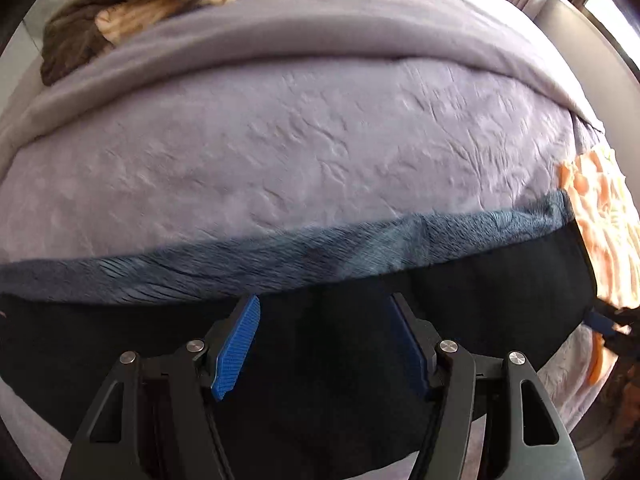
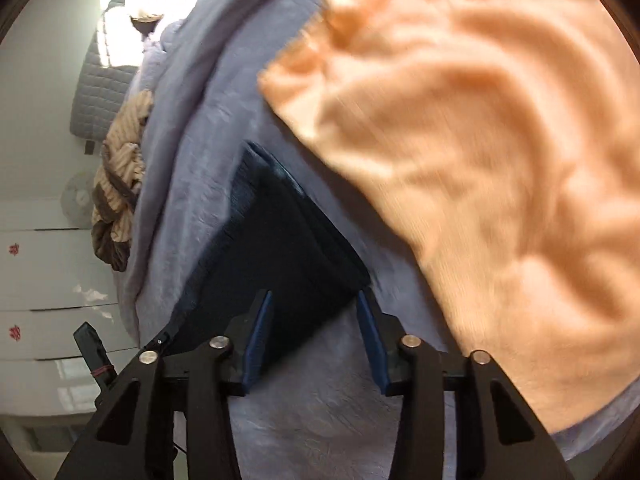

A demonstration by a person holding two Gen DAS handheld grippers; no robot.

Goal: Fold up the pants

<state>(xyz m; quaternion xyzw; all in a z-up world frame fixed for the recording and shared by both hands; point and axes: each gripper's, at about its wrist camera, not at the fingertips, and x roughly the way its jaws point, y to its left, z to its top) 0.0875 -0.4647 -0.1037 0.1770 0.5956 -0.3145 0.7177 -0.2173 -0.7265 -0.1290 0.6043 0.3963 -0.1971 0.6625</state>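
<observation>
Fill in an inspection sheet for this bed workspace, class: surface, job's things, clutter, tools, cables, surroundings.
Surface: lavender bedspread, wrinkled, with a smoother blanket lying across its far part.
Job's things: dark pants lie flat, with a blue-grey band along the far edge.
Clutter: peach towel beside the pants; brown-and-cream striped garment bunched at the far edge.
Tools: left tool open over the pants; right tool open at the pants' corner; neither grips cloth.
Cables: nothing seen.
Surroundings: white drawers, quilted grey padding, bright window.
</observation>
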